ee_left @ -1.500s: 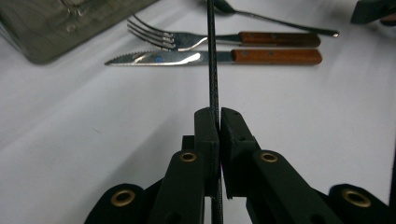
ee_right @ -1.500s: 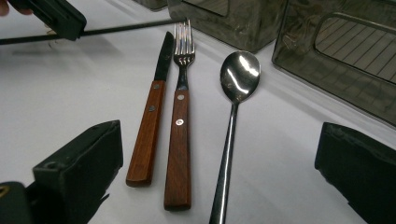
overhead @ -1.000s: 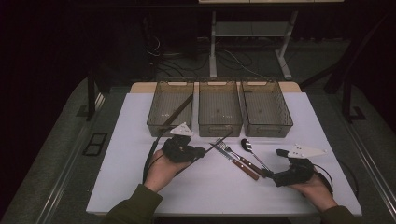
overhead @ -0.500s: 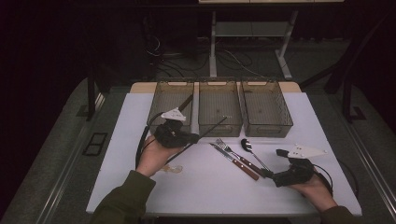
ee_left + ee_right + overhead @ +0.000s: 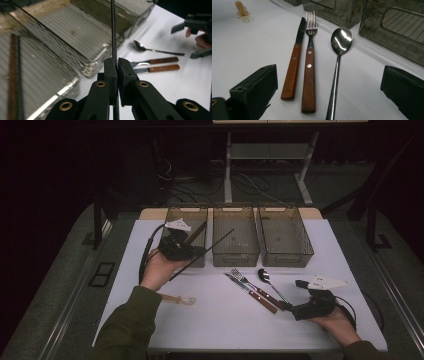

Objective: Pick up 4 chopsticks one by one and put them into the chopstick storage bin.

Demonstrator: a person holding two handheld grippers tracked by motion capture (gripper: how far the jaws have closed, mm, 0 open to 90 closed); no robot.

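Left gripper [image 5: 197, 251] pinching thin black chopstick [image 5: 215, 244], stick's long axis running 2 o'clock over leftmost clear plastic bin [image 5: 172, 215]; bin lies at 12 o'clock from jaws. Right gripper [image 5: 289, 306] spread wide, idle near steel spoon [image 5: 265, 277].

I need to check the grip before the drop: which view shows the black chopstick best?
The left gripper view: the black chopstick runs straight up between the shut jaws of the left hand-held gripper, pinched at the pads. The high view shows the chopstick whole but thin, slanting over the left bin.
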